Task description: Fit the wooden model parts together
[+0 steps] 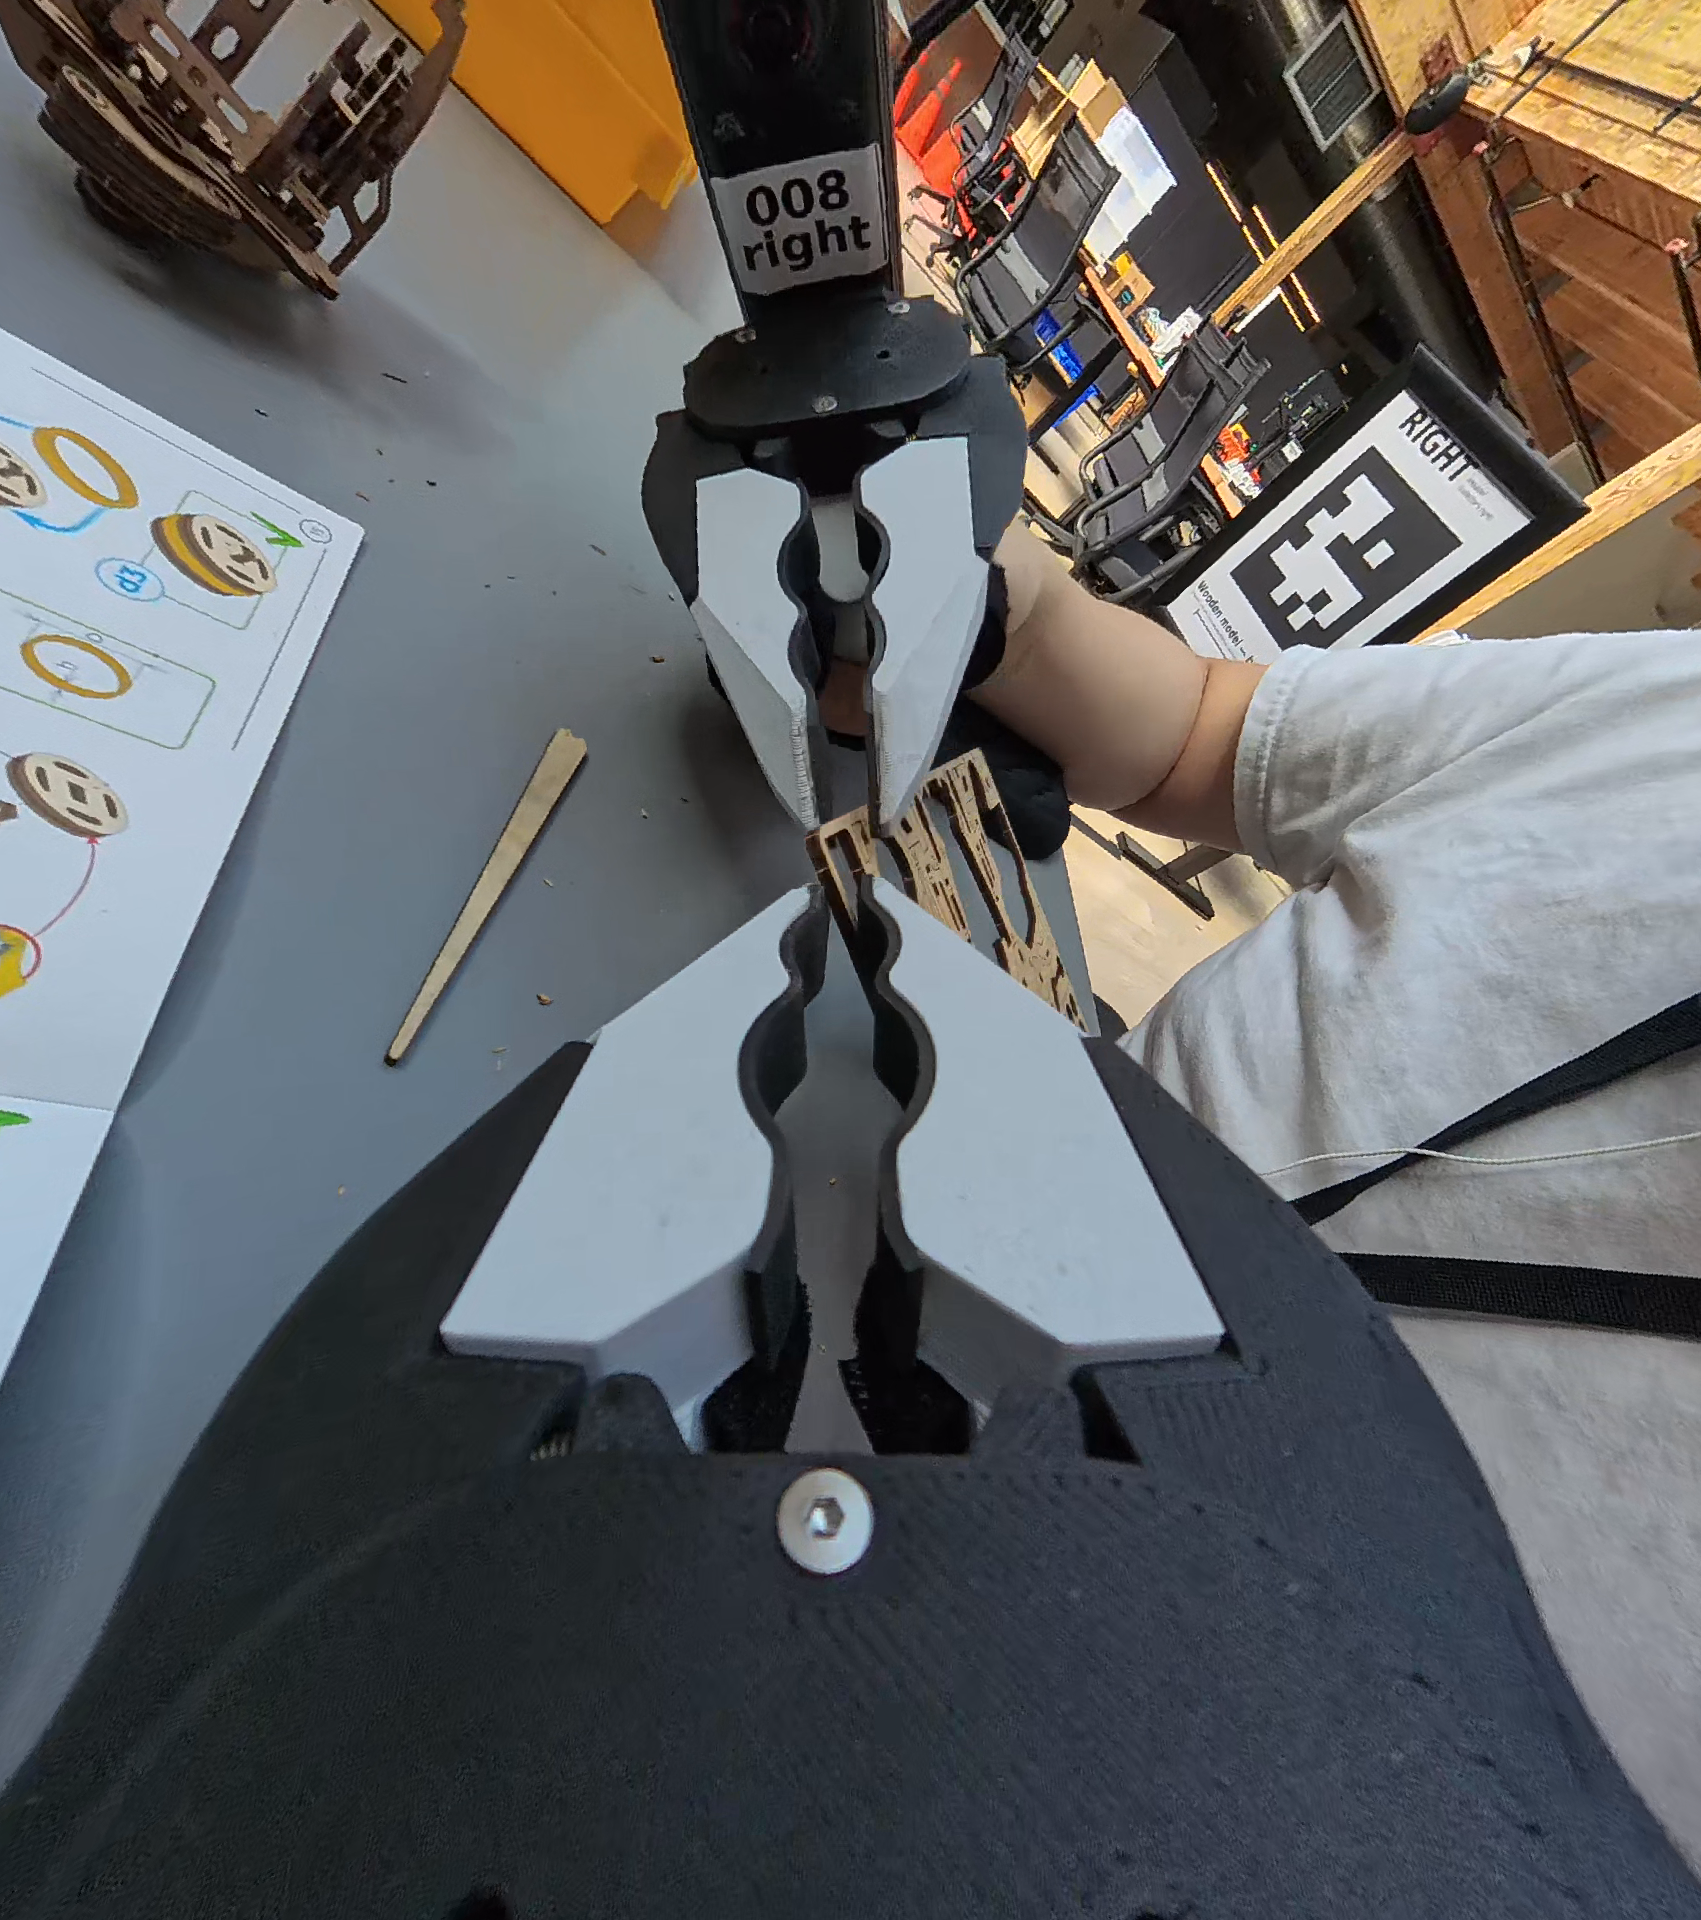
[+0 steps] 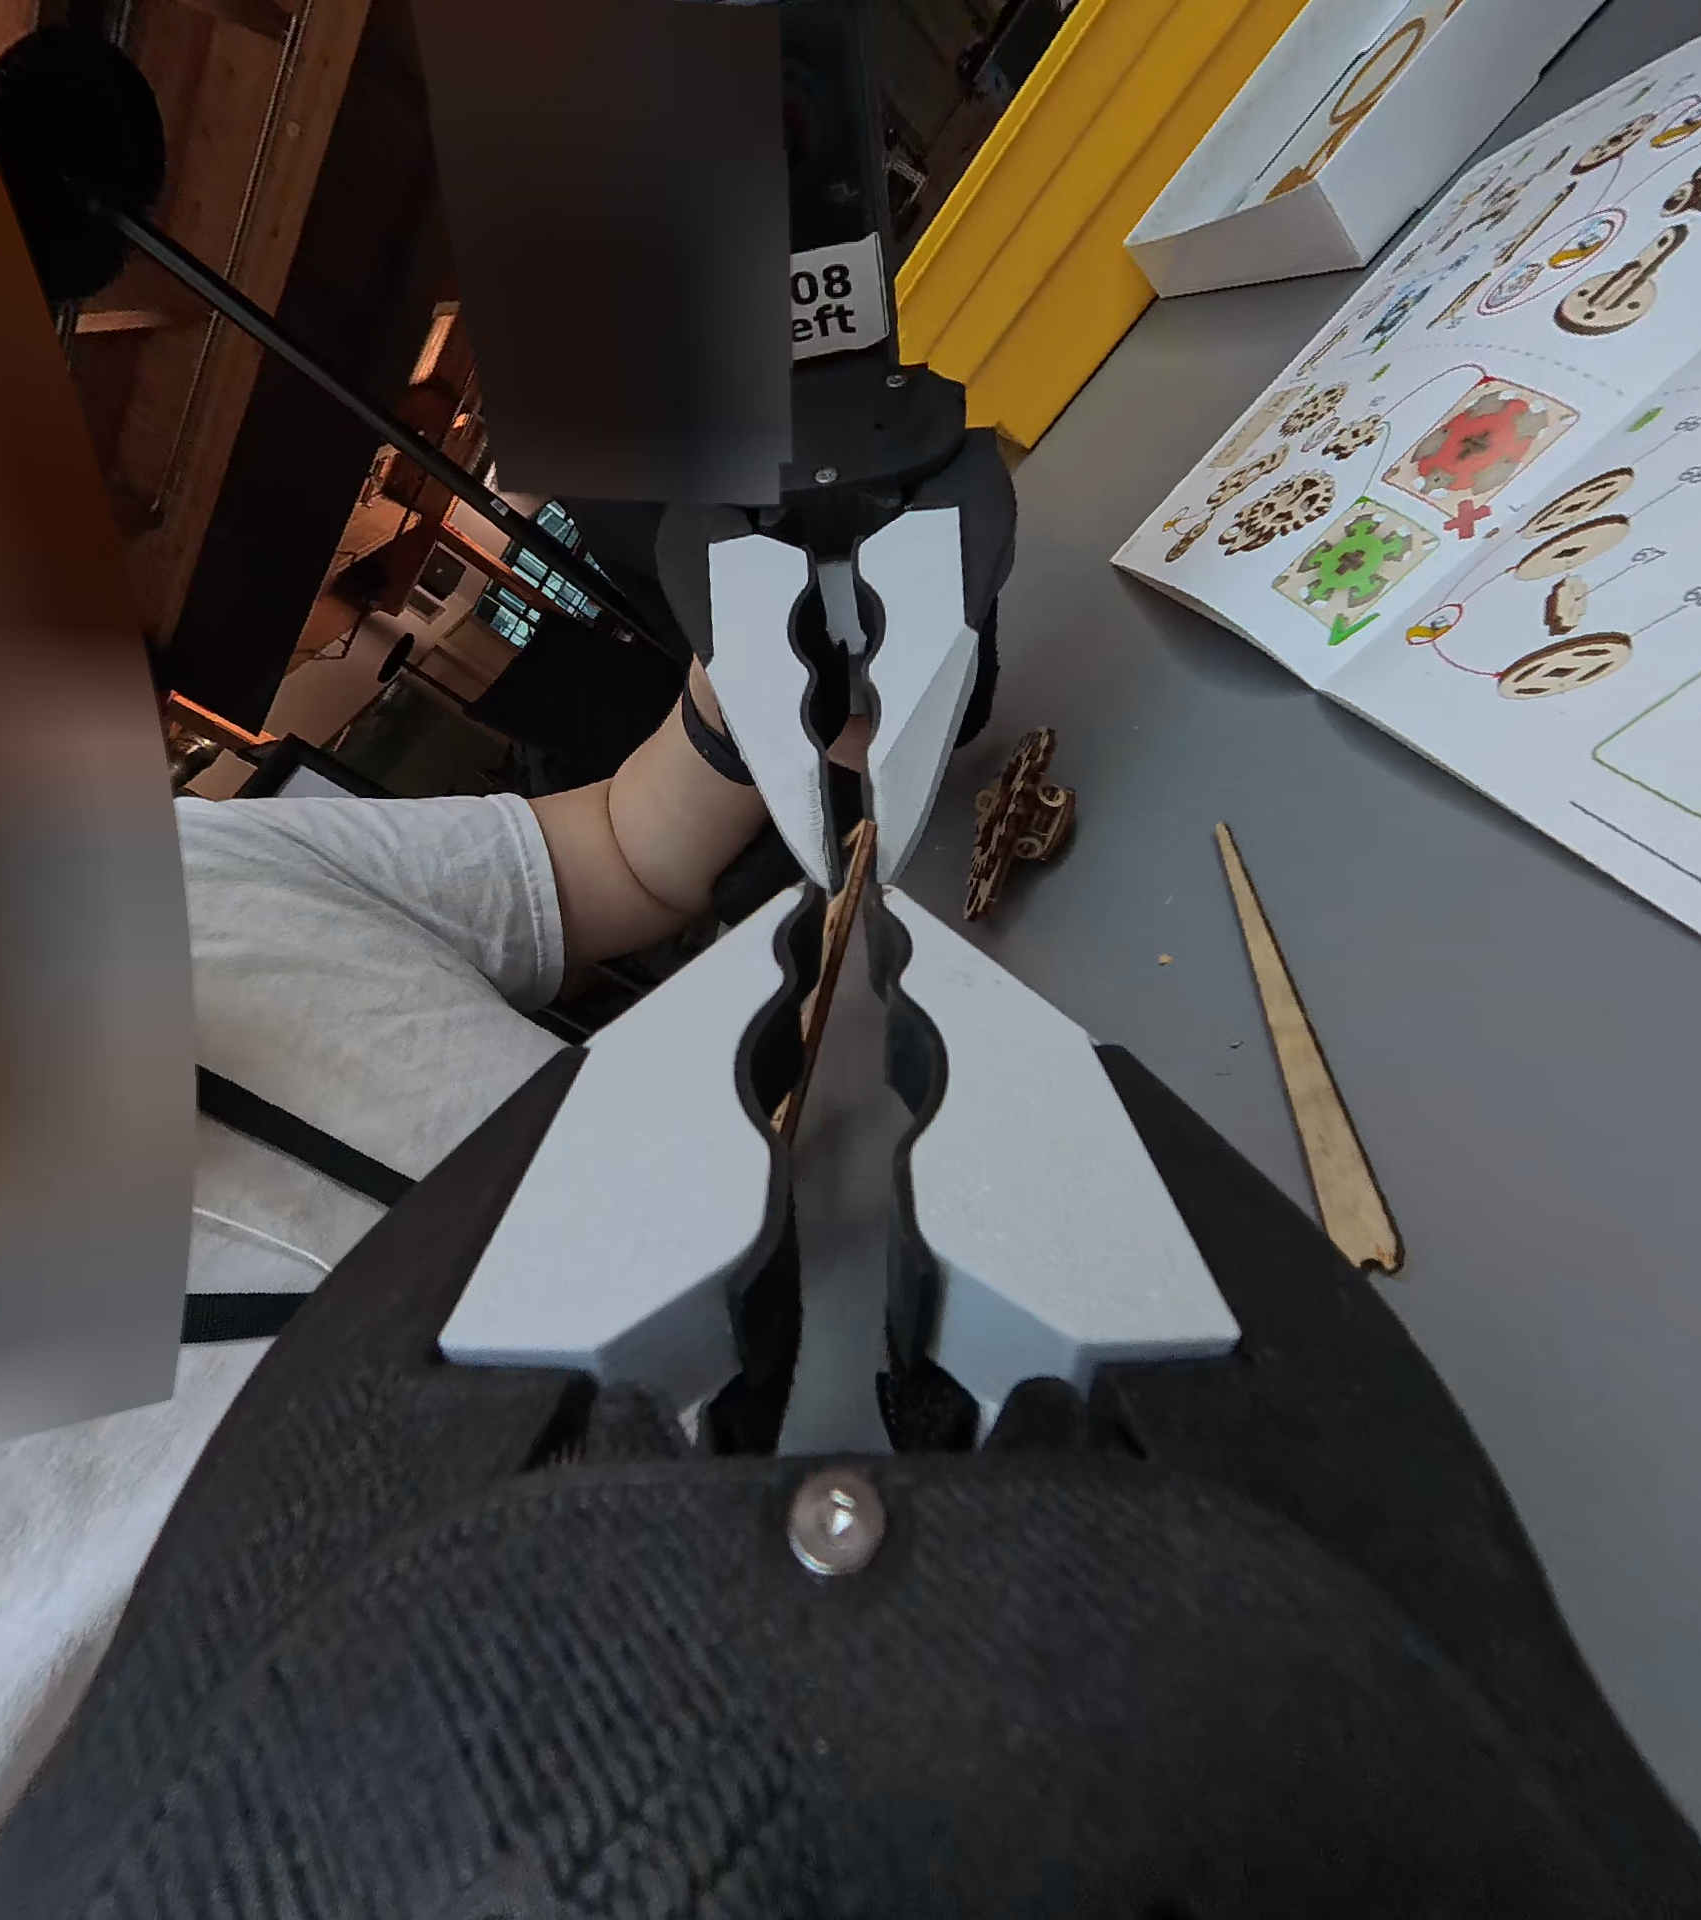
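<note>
- Grippers meet tip to tip above the grey table (image 1: 472, 623), both pinching the same thin wooden sheet (image 1: 971, 883), a flat laser-cut panel full of cut-out shapes.
- The left gripper (image 1: 841, 899) has its fingers drawn narrow, clamped on one edge of the sheet; in the left wrist view the sheet slants away from the fingertips toward the person's white sleeve (image 1: 1448, 831).
- The right gripper (image 2: 841, 899) is likewise nearly closed on the sheet, which in the right wrist view shows edge-on as a thin brown strip (image 2: 830, 966) between the grey fingers (image 2: 680, 1143).
- Each gripper shows in the other's view, pointing back at the camera, its tips touching the sheet.
- A long tapered wooden stick (image 1: 493, 894) lies flat on the table, just beside the sheet and between it and the instruction booklet (image 1: 46, 675).
- The booklet lies open on the table, beyond the stick from the sheet.
- A small dark wooden gear piece (image 2: 1017, 821) rests on the table near the sheet, seen in the right wrist view.
- A larger, partly built dark wooden model (image 1: 233, 125) stands on the table well apart from the sheet, past the booklet.
- A yellow bin (image 1: 565, 104) sits beside that model, and a white box (image 2: 1345, 177) lies by the booklet's far edge.
</note>
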A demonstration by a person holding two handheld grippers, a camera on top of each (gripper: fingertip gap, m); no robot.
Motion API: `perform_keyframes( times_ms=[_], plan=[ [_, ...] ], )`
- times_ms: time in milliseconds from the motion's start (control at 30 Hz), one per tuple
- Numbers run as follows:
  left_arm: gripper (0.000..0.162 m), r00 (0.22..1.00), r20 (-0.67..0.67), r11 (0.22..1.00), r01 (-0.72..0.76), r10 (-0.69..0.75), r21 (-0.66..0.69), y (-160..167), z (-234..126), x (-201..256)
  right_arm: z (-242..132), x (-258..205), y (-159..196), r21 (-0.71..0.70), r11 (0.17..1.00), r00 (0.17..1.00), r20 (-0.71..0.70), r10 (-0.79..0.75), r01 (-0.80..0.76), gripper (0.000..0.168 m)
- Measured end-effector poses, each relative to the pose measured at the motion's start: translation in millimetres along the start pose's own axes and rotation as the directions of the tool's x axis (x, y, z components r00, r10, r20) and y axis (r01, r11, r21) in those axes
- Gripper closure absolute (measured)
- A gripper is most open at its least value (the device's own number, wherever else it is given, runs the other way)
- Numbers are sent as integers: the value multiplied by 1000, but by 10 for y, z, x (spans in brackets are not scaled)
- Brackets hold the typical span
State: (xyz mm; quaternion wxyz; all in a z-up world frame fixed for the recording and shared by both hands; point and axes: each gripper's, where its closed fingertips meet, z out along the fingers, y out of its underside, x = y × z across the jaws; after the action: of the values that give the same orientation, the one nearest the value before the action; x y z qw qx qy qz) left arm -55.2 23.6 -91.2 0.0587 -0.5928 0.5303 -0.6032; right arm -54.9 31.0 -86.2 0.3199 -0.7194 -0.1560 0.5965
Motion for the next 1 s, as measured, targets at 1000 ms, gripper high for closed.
perform_keyframes(
  times_ms=[1000],
  plan=[
    [155, 998, -66, 1000, 22, -24, -18, 47, 116, 170, -5, -126, 77, -72, 993, 996, 20, -91, 93, 166]
  ],
)
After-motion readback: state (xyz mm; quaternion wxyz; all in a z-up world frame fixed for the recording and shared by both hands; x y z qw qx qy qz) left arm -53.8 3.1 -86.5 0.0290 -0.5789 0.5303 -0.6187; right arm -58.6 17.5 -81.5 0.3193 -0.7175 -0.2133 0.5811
